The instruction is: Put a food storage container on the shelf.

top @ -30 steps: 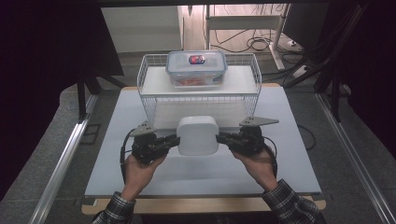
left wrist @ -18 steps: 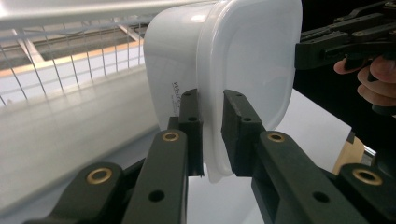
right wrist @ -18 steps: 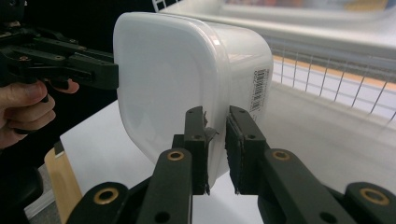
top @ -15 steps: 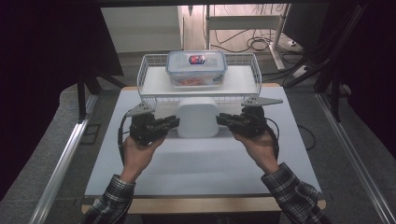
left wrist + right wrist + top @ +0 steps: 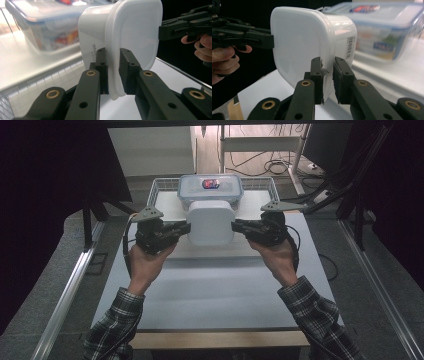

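Observation:
A white lidded tub (image 5: 211, 222) hangs above the table, just in front of the wire basket (image 5: 154, 194). My left gripper (image 5: 185, 229) is shut on the rim at its left side, and my right gripper (image 5: 236, 226) is shut on the rim at its right side. In the left gripper view the jaws (image 5: 113, 53) pinch the tub's (image 5: 132, 35) lid edge, with the other gripper (image 5: 163, 30) at the far side. The right gripper view has the jaws (image 5: 327, 61) clamped on the tub (image 5: 304, 42). The left gripper (image 5: 270, 40) holds the opposite edge.
A clear food box with a blue-rimmed lid (image 5: 210, 187) stands in the wire basket at the back of the white table (image 5: 210, 290). It is close behind the tub (image 5: 45, 27) (image 5: 384, 30). Dark screens and metal rails flank the table.
Both grippers have carried the white tub away from the person and upward, from mid-table to just in front of the basket and the clear box.

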The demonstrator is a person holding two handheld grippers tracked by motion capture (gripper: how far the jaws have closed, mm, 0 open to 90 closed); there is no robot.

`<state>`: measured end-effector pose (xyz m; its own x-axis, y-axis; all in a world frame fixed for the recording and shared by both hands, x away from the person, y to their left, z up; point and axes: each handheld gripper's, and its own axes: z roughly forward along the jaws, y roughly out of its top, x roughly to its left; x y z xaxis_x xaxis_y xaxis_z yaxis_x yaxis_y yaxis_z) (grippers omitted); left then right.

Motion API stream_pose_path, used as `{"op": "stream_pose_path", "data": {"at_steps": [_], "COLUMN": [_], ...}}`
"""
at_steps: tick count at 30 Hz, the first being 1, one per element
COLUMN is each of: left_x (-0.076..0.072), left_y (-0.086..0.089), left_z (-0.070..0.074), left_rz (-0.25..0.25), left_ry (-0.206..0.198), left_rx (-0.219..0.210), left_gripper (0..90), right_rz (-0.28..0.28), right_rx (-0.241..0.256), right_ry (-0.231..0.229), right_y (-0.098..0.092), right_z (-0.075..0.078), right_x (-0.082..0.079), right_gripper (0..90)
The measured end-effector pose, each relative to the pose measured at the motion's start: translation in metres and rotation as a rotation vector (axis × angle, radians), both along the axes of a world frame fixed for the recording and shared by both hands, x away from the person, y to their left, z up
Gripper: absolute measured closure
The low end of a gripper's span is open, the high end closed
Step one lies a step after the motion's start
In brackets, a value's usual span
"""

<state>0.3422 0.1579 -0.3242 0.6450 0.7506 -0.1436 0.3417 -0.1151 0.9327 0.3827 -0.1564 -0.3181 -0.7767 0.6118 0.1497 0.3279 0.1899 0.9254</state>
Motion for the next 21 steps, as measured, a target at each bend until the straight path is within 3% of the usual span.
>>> {"op": "stream_pose_path", "data": {"at_steps": [14,21], "left_x": [0.027,0.046], "left_y": [0.003,0.002], "left_z": [0.045,0.056], "left_rz": [0.022,0.032], "left_ry": [-0.065,-0.077], "left_rx": [-0.014,-0.026], "left_gripper": [78.4,78.3], "right_rz": [-0.017,-0.049], "right_rx": [0.022,0.024], "right_ry": [-0.048,-0.061], "right_y": [0.006,0.009], "right_z": [0.044,0.061], "right_x": [0.028,0.046], "right_gripper": [78.2,77.7]}}
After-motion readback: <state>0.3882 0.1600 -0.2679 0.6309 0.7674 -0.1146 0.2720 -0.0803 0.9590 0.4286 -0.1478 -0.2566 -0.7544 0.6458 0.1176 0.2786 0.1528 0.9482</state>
